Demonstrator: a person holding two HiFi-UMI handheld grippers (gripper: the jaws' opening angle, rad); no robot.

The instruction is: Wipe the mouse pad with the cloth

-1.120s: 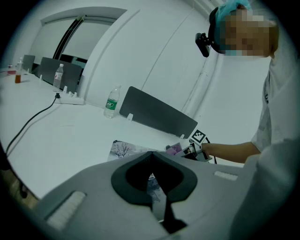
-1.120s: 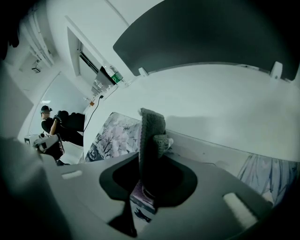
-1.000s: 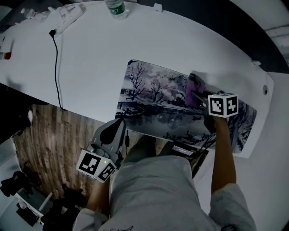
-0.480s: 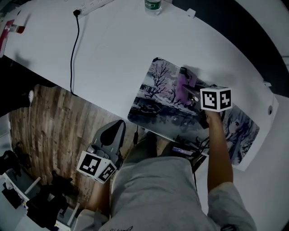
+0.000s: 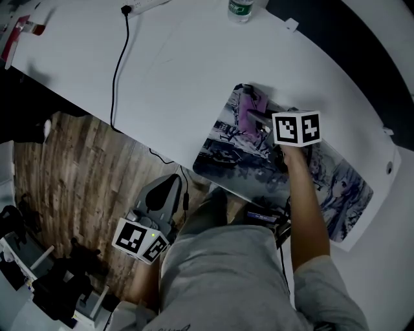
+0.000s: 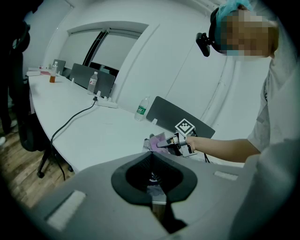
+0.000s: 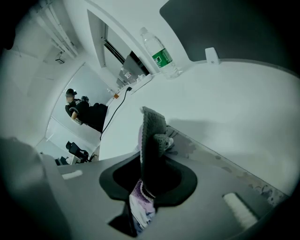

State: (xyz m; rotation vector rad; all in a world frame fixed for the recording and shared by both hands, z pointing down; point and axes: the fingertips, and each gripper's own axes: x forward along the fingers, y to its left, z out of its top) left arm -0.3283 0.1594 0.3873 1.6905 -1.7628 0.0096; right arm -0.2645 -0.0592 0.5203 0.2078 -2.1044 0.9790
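A long printed mouse pad lies along the near edge of the white table. My right gripper, with its marker cube above it, is shut on a purple cloth that rests on the pad's far left corner. In the right gripper view the cloth stands folded between the jaws, above the pad. My left gripper hangs below the table edge over the wooden floor, shut and empty. From the left gripper view the cloth shows in the distance.
A water bottle stands at the table's far edge. A power strip with a black cable runs off the near edge. Dark equipment sits under the table by the person's lap. A person stands far off.
The right gripper has dragged the cloth leftward along the pad, from near its middle to its far left corner. The left gripper has stayed low beside the person's leg.
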